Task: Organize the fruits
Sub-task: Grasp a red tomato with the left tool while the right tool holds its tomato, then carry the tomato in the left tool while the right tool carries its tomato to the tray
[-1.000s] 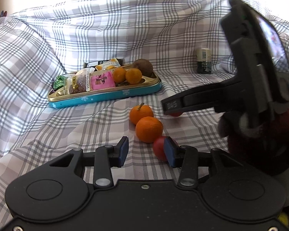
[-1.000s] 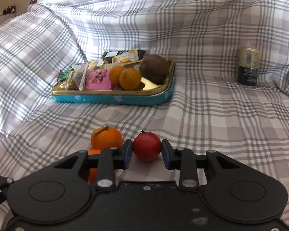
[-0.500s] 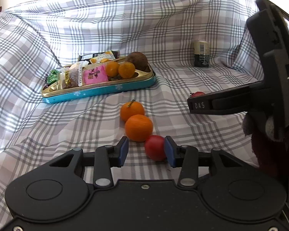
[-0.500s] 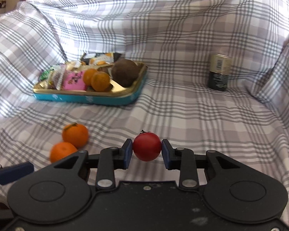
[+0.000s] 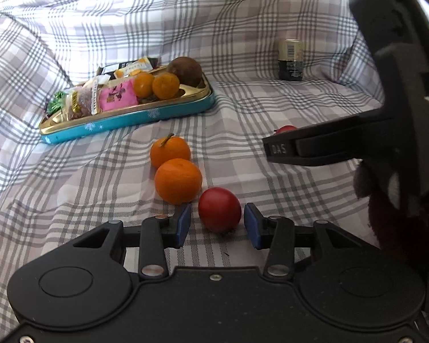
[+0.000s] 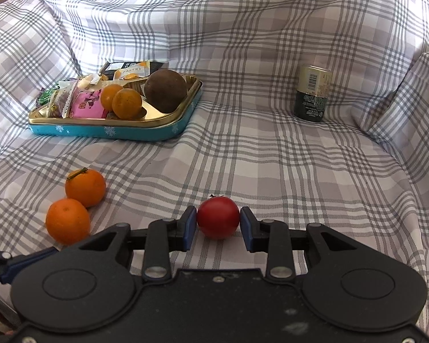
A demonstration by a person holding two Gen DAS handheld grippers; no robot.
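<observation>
Right gripper clenched on red tomato. Left gripper released, second tomato lies untouched between pads, beside orange.

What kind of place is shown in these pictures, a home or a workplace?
Most likely a home, perhaps a sofa or a bed. A soft checked cloth rises like cushions behind and at the sides. On it stand a snack tin and a small can, with loose oranges.

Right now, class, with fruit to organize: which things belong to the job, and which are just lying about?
Job: red fruit between the open left gripper; red fruit gripped by the right gripper; two oranges; tray.
Lying about: can; snack packets.
</observation>
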